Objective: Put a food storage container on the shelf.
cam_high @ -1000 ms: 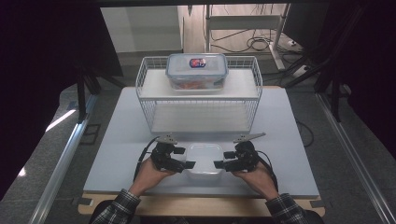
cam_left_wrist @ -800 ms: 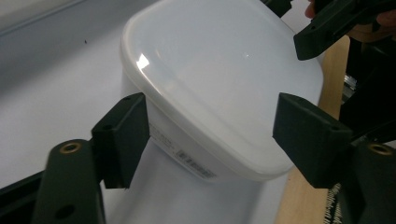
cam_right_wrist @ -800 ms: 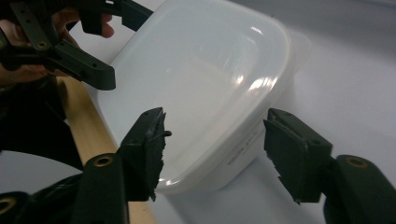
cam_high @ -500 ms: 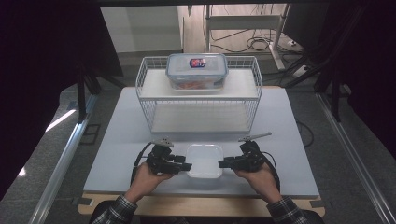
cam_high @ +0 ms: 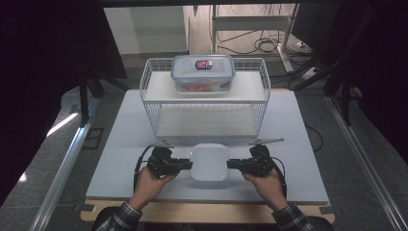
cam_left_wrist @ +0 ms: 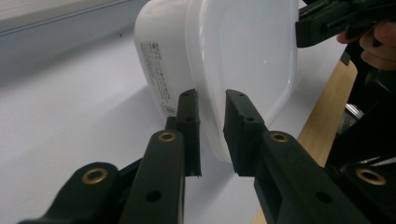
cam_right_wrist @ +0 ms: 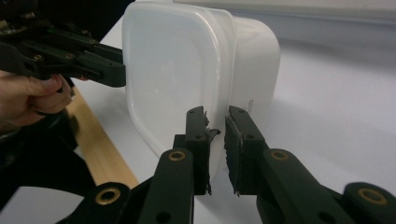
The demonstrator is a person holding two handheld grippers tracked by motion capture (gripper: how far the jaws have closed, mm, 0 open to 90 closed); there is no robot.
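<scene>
A translucent white plastic container point(cam_high: 209, 161) sits on a pale grey-white desk point(cam_high: 120, 149) with a light wooden front edge. Both tools, left point(cam_high: 185, 164) and right point(cam_high: 234, 164), are black with brass-coloured rivets. The wire rack point(cam_high: 204, 103) is white; the person's sleeves are plaid.

tools: 2, left tool point(cam_high: 185, 164) and right tool point(cam_high: 234, 164), one per hand
hands: 2, left hand point(cam_high: 153, 179), right hand point(cam_high: 266, 182)
white containers: 1, white lidded container point(cam_high: 209, 161) on the table (jaws of both tools have just been closing on its rim, one from each side)
clear containers: 1, clear lidded container point(cam_high: 203, 72) on the rack's top shelf, one round label on its lid, orange contents inside (cannot tell what, nor how many)
wire racks: 1, white wire rack point(cam_high: 149, 91), 2 shelf levels
tables: 1, table point(cam_high: 125, 139)
cables on floor behind rack: several, count unclear
</scene>
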